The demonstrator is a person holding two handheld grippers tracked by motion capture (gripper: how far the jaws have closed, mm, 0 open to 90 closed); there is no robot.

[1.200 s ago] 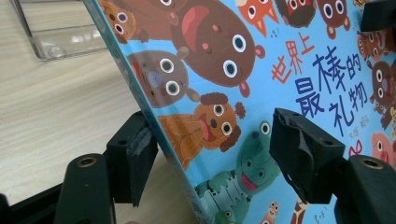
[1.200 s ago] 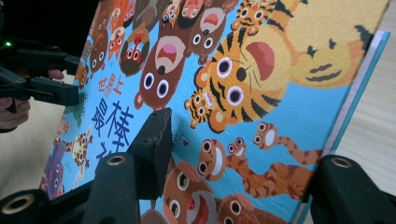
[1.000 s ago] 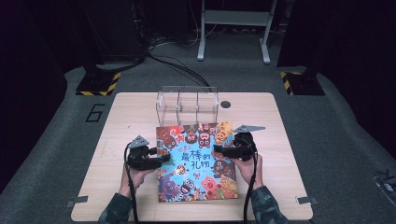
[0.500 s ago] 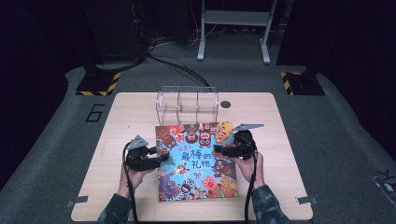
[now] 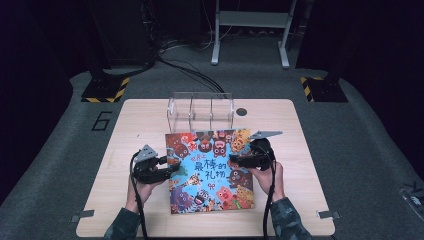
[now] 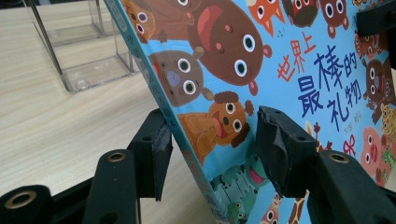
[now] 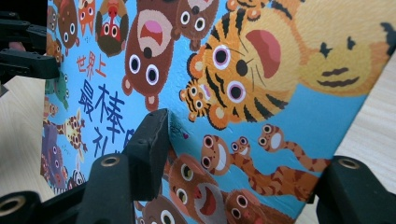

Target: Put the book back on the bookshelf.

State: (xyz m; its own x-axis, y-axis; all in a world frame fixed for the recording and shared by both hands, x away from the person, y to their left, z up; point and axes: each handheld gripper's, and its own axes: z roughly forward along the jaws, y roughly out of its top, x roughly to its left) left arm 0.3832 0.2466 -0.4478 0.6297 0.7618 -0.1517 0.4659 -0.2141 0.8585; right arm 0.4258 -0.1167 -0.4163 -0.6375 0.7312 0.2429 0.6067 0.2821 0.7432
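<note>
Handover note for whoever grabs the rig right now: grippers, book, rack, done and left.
Left gripper: jaws straddle the picture book's spine edge and have just been closing; one pad touches the edge, the other looks short of the cover.
Right gripper: shut on the book's opposite edge.
Book: cover up on the wooden table, its left edge raised in the left gripper view, just in front of the clear acrylic rack.
Done: both grippers on the book.
Left: probably finish the left grip, lift, stand the book in the rack, which holds nothing yet.
</note>
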